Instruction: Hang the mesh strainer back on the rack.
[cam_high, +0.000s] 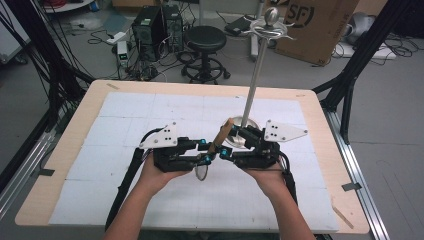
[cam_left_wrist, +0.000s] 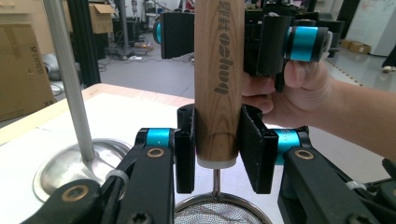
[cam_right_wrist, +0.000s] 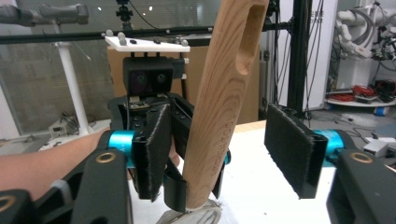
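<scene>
- The work in hand looks like a handover of the strainer's wooden handle (cam_left_wrist: 218, 84) between the two grippers, above the middle of the table (cam_high: 60, 165), just in front of the steel stand (cam_high: 255, 70) with its round base.
- To do it well, I judge the right gripper (cam_high: 226, 152) should close squarely on the upper handle, clear of the slot near its end, before the left lets go; keep the handle steady so the mesh bowl (cam_left_wrist: 219, 212) hanging below does not swing into the stand.
- Left gripper (cam_high: 206, 151): its fingers (cam_left_wrist: 254, 149) are closed on the lower end of the handle, pads pressed to both sides just above the white collar.
- Right gripper: its fingers (cam_right_wrist: 294, 147) stand wide apart. The handle leans between them, near the left pad; whether it touches that pad I cannot tell. The right pad is well apart from it.
</scene>
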